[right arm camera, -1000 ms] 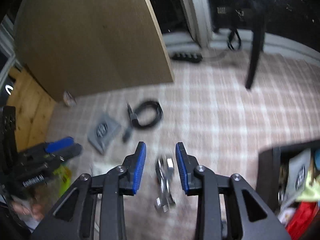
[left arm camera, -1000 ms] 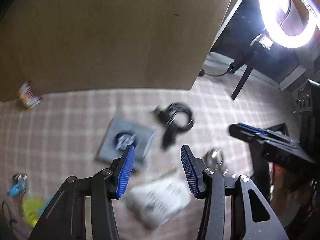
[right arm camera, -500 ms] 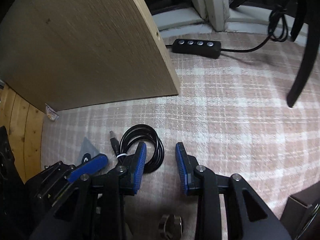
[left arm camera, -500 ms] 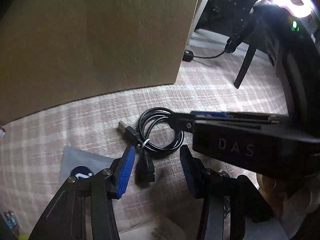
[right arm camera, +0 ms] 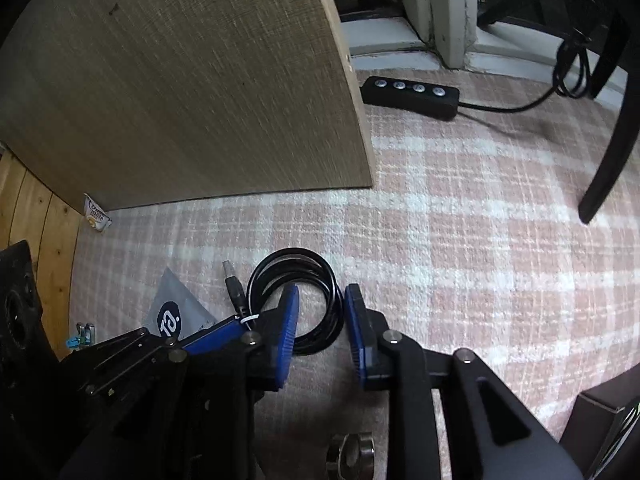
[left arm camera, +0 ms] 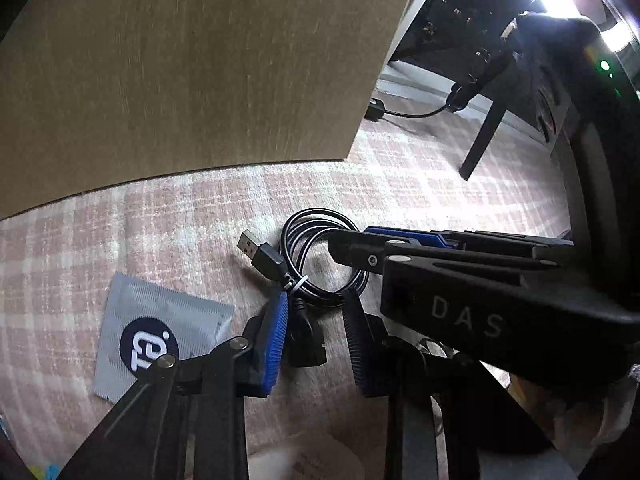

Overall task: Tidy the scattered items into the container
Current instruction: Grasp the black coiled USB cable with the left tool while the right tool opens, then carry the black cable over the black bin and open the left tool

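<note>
Both hand-held grippers, left (left arm camera: 314, 334) and right (right arm camera: 321, 334), stand with fingers apart at mid-frame, straddling the coiled black cable (right arm camera: 294, 280) on the checked carpet (right arm camera: 460, 264).

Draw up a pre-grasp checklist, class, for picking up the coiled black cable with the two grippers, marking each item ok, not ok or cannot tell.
1. Left gripper open: ok.
2. Right gripper open: ok.
3. Coiled cable bundled by its white tie: ok.
4. Cable strand between the right gripper's fingers: ok.
5. Grey packet apart from the cable: ok.
6. Container within reach: cannot tell; only a dark corner shows in the right wrist view.
</note>
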`<act>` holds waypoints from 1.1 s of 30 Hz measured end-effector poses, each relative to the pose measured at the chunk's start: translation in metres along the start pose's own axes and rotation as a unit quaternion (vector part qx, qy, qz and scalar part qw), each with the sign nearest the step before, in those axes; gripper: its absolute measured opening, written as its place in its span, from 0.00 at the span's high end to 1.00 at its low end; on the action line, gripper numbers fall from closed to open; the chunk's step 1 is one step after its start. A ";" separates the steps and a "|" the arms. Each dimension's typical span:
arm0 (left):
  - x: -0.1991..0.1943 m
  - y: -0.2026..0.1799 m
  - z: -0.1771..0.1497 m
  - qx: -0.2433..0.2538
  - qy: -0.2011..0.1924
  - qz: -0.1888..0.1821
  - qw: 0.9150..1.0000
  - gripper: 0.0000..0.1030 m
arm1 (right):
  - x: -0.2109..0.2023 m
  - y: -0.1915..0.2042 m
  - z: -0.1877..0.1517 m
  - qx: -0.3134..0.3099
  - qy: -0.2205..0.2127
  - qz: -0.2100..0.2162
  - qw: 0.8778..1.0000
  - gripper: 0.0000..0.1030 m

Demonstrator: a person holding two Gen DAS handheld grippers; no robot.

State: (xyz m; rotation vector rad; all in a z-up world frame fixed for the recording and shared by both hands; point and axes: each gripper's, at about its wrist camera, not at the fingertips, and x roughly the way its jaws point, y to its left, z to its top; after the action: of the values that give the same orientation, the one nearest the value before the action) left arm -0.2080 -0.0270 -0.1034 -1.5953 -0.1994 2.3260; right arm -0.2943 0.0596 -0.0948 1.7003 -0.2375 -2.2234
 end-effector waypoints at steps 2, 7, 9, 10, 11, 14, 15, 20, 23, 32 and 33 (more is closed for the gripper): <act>-0.006 -0.002 -0.003 0.001 -0.002 0.003 1.000 0.77 | -0.003 -0.001 -0.003 0.002 0.001 -0.001 1.000 0.79; -0.028 -0.012 -0.009 0.026 -0.017 0.016 0.999 0.79 | -0.020 -0.008 -0.019 0.007 -0.003 0.000 1.000 0.83; -0.033 -0.020 -0.008 0.033 -0.022 0.020 0.999 0.79 | -0.031 -0.009 -0.023 0.008 -0.009 0.002 1.000 0.83; -0.035 -0.024 -0.008 0.036 -0.025 0.019 0.999 0.79 | -0.036 -0.010 -0.025 0.009 -0.011 0.003 1.000 0.83; -0.039 -0.028 -0.008 0.036 -0.027 0.017 0.999 0.79 | -0.042 -0.010 -0.027 0.010 -0.015 0.005 1.000 0.83; -0.039 -0.043 -0.006 0.036 -0.034 0.009 0.999 0.79 | -0.064 -0.014 -0.034 0.014 -0.027 0.008 1.000 0.83; -0.040 -0.047 -0.006 0.038 -0.036 0.007 0.999 0.79 | -0.072 -0.016 -0.037 0.014 -0.031 0.008 0.999 0.83; -0.062 -0.074 -0.019 0.067 -0.053 -0.003 0.996 0.79 | -0.105 -0.014 -0.051 0.007 -0.054 -0.002 0.999 0.83; -0.077 -0.094 -0.031 0.082 -0.059 -0.015 0.995 0.79 | -0.126 -0.015 -0.068 0.013 -0.070 -0.006 0.997 0.83; -0.100 -0.198 -0.080 0.151 -0.048 -0.072 0.985 0.79 | -0.182 -0.066 -0.150 0.070 -0.117 -0.035 0.990 0.83; -0.100 -0.211 -0.086 0.160 -0.044 -0.080 0.983 0.79 | -0.192 -0.077 -0.162 0.080 -0.121 -0.039 0.989 0.83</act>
State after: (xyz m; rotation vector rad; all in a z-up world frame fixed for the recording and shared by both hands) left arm -0.0581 0.1328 0.0138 -1.2757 0.0260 2.1762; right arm -0.1064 0.2113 0.0092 1.5370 -0.4256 -2.5300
